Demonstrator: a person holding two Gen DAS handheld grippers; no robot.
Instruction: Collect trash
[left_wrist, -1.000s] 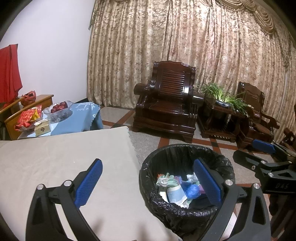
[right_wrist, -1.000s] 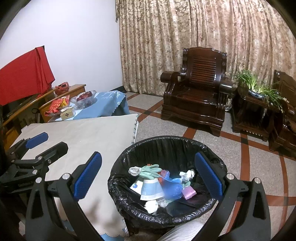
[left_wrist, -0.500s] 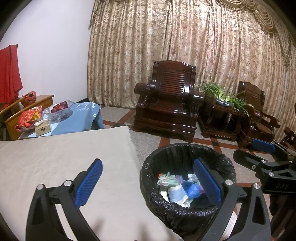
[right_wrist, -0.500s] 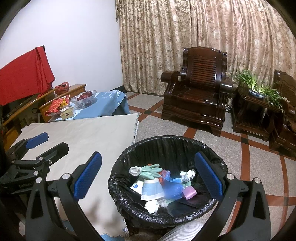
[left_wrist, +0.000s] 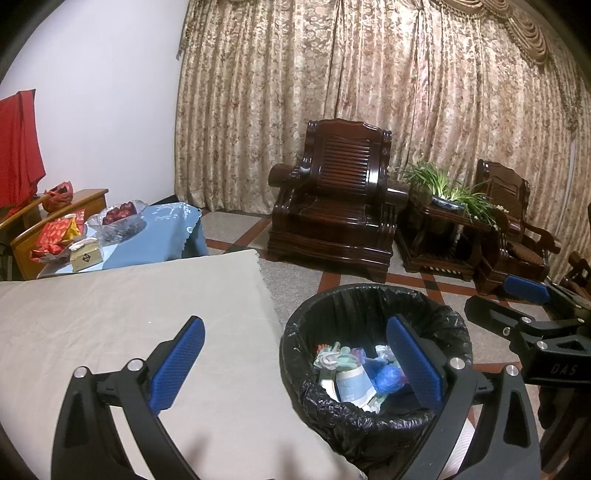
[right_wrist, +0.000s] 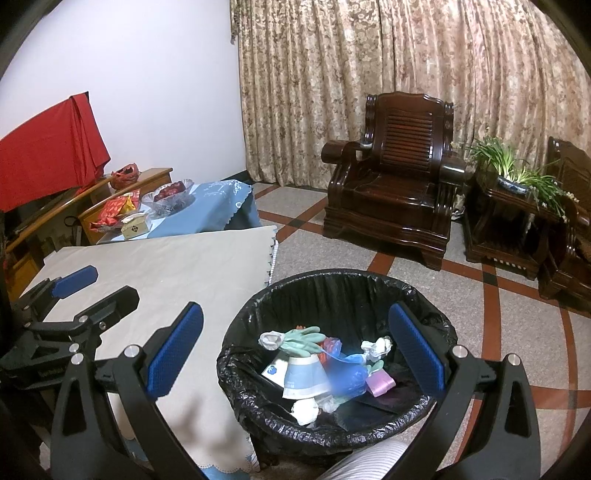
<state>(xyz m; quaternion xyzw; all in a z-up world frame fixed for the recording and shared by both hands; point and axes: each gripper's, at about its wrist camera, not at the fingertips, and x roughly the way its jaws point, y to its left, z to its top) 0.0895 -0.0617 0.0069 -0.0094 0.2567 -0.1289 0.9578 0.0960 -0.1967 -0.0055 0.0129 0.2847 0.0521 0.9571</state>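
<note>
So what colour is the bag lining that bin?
Black: the bin liner is glossy and crinkled, folded over the rim. The right wrist view shows it best.

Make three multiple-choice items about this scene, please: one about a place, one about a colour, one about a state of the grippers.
1. Where does the trash bin stand?
A. on the beige table
B. on the floor beside the beige table
C. on the armchair

2. What colour is the liner bag in the bin?
A. black
B. white
C. red

3. In what state are the left gripper and the right gripper?
A. both open and empty
B. both shut on trash
C. left open, right shut on a glove

Answers:
1. B: the bin stands on the tiled floor, next to the edge of the beige table.
2. A: the bag folded over the rim is black.
3. A: in each wrist view the blue pads stand wide apart with nothing between them.
</note>
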